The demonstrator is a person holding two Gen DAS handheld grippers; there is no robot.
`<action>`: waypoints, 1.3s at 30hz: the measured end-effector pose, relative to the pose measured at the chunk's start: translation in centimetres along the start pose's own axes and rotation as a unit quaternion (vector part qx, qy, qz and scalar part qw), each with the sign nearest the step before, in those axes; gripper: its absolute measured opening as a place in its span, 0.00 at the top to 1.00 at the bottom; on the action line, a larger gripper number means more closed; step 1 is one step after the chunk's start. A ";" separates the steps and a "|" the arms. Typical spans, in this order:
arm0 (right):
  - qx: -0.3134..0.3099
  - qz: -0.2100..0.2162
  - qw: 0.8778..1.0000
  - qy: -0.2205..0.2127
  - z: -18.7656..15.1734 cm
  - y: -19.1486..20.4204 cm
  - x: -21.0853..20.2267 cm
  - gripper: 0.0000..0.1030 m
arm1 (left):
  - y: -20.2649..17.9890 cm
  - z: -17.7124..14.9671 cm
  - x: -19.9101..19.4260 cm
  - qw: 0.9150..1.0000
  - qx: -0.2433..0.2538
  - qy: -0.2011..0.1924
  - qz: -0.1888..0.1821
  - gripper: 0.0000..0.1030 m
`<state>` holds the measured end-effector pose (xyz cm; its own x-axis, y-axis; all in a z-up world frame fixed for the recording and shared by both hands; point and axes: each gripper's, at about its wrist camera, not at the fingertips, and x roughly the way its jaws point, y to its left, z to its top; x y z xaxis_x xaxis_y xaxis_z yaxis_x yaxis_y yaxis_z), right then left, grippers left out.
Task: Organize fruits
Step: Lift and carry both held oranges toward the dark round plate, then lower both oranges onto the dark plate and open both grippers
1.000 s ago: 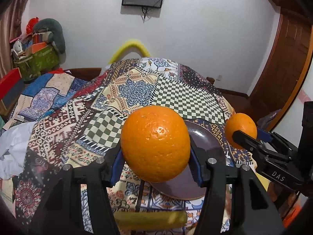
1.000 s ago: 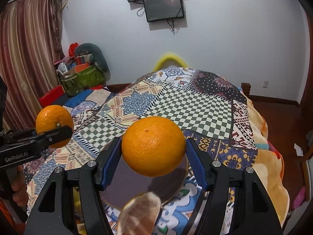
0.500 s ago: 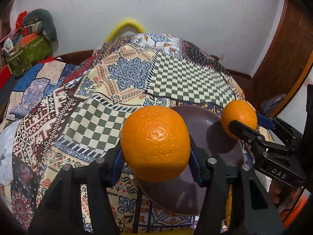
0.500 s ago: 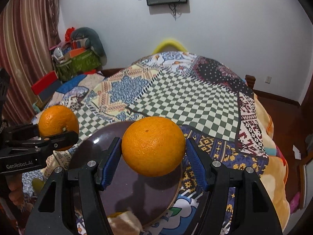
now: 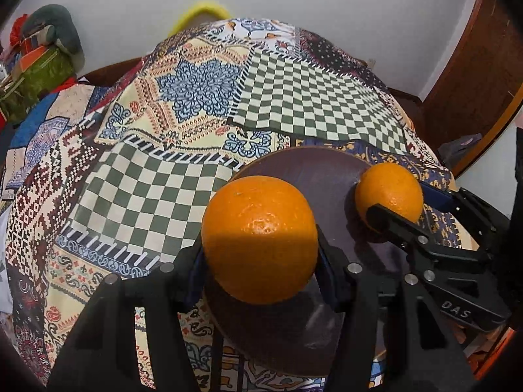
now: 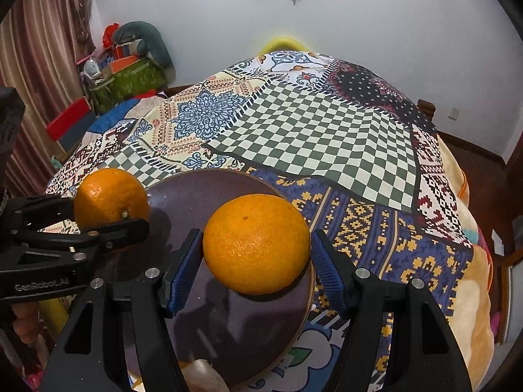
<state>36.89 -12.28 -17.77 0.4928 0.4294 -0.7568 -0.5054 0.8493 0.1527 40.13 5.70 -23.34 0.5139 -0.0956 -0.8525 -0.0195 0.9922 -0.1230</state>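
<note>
1. The left gripper (image 5: 260, 261) is clamped on an orange (image 5: 260, 240), its blue ribbed pads pressed against both sides of the fruit. In the left wrist view this orange hangs over the near left part of a plate (image 5: 310, 170); whether it touches the plate I cannot tell.

2. The right gripper (image 6: 255, 261) is likewise clamped on a second orange (image 6: 256, 243), which sits over the near right part of the same plate, close to its right rim.

3. What has changed over the last second: both grippers have come down and tipped forward. A second ago the plate was mostly hidden behind the fruit; now its far rim and much of its face show, and the wall screen has nearly slid off the top of both views. The grip on each orange looks unchanged.

4. My reading: both oranges are about to be set down on the plate, so release is the next step, not yet done.

5. Materials: the oranges are round with dimpled, slightly glossy peel. The plate is round, shallow, dark purple-brown and smooth, with a paler rim.

6. Under the plate, at the near edge of the bed, lies a soft patchwork cover (image 6: 310, 130) of checks and floral prints.

7. Beyond the bed's far edge is a plain white wall (image 6: 359, 16).
</note>
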 end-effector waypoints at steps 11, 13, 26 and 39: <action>0.004 0.009 1.000 -0.003 0.2 0.0 -0.7 0.35 | -0.2 -0.1 0.7 1.000 -0.003 0.020 -0.004 0.44; 0.008 0.011 1.000 -0.005 0.1 -0.1 -1.1 0.35 | -0.1 -0.1 0.1 1.000 -0.008 0.008 -0.007 0.43; -0.013 -0.013 0.998 -0.057 -0.2 1.3 -7.4 0.32 | -1.9 -1.8 -8.4 0.996 0.018 -0.087 0.007 0.40; -0.016 -0.003 0.995 -0.099 -3.2 4.4 -13.8 0.27 | -1.9 -7.1 -16.0 0.989 -0.016 -0.146 0.014 0.37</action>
<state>25.61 -15.47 -8.70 0.6236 0.4793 -0.6176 -0.5231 0.8429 0.1260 25.90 4.81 -13.06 0.7383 -0.0372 -0.6734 -0.0619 0.9905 -0.1225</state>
